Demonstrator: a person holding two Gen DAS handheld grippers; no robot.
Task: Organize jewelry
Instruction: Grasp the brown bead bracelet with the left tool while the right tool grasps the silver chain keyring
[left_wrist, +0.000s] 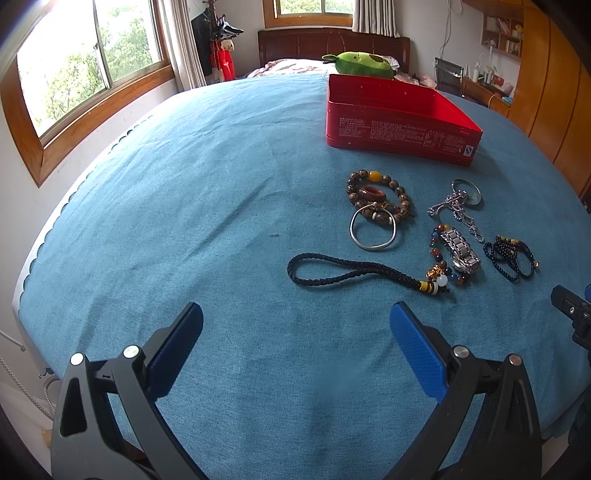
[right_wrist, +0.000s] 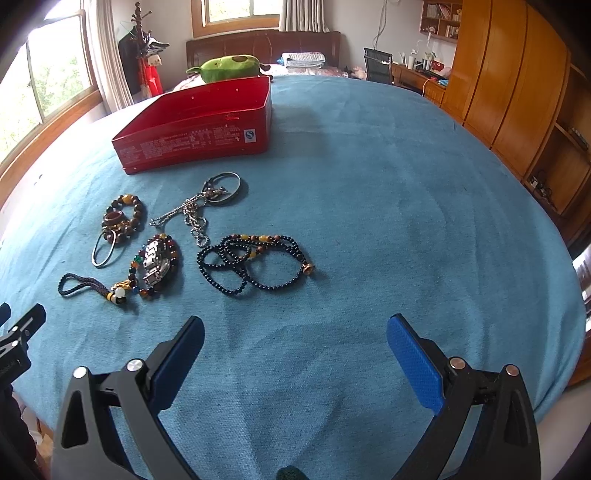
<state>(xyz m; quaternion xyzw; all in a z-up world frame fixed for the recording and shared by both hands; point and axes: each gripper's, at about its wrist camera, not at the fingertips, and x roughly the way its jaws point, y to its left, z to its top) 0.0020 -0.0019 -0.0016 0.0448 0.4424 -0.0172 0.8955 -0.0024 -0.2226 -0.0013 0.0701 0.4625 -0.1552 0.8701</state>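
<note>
Both hand-held grippers (left_wrist: 295, 332) (right_wrist: 295, 343) gape empty; only right view shows black bead strands (right_wrist: 255, 262) w/ bell end.

One red tin (right_wrist: 192, 142), one watch (right_wrist: 157, 264), two bangles (left_wrist: 373, 230).

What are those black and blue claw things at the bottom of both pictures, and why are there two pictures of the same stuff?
Those claws are grippers, like big tweezers. A person holds one in each hand, and each carries a small camera looking out along its fingers. One picture comes from the left gripper, the other from the right gripper. That is why the same things show from two sides.

Both grippers are open and hold nothing; they hover over a blue cloth.

On the cloth lies jewelry: a brown bead bracelet, a silver bangle, a silver chain, a metal watch, a black braided cord and dark bead strings. Behind them stands an open red box, which looks empty.
</note>
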